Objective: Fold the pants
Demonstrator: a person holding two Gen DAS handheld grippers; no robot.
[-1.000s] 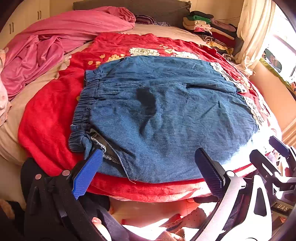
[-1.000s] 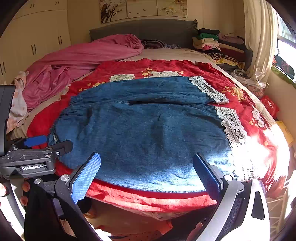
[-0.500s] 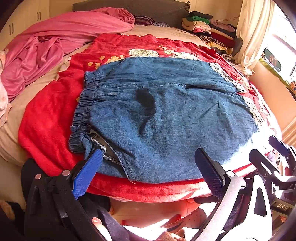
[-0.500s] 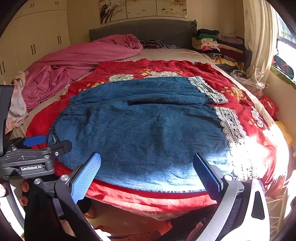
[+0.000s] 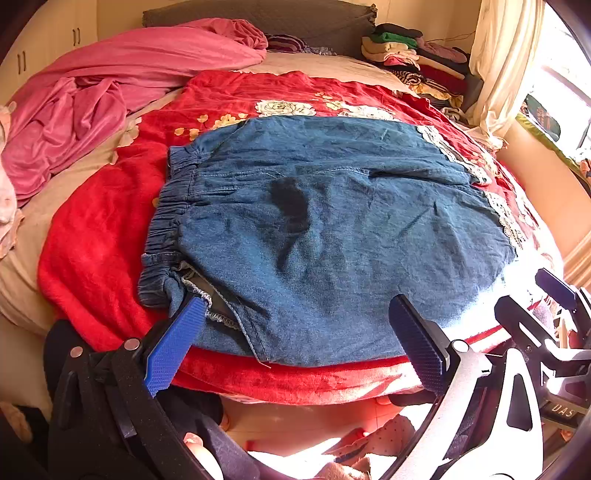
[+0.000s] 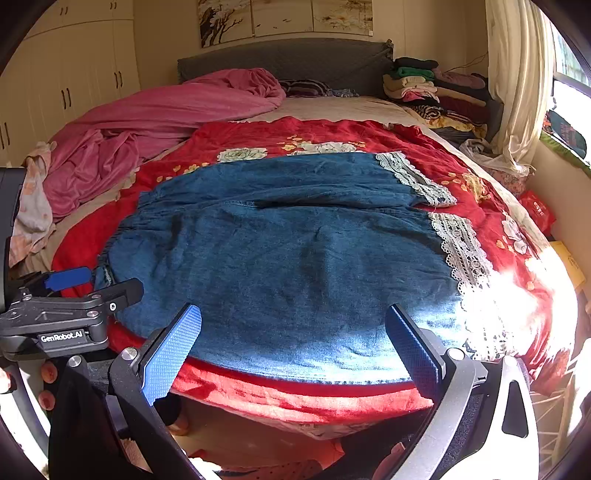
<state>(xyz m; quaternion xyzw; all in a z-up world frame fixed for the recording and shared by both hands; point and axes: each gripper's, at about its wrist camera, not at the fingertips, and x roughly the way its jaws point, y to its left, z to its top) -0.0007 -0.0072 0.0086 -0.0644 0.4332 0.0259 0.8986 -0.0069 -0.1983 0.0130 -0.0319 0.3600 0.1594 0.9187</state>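
While both hand-held grippers gape empty, pants (image 5: 332, 236) lie flat.

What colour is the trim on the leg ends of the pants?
White lace trim on blue denim pants; the right wrist view shows it best.

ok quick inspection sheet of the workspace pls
surface: bed with red blanket spread over it
job's things: denim pants lying flat on the blanket, waistband toward the left, lace hems toward the right, not folded
clutter: pink quilt bunched at far left; clothes pile by the headboard
grippers: left gripper jaws open, near the waistband corner, holding nothing; right gripper jaws open over the near edge of the pants, holding nothing
cables: nothing seen
surroundings: wardrobe, wall pictures, curtain, window at right
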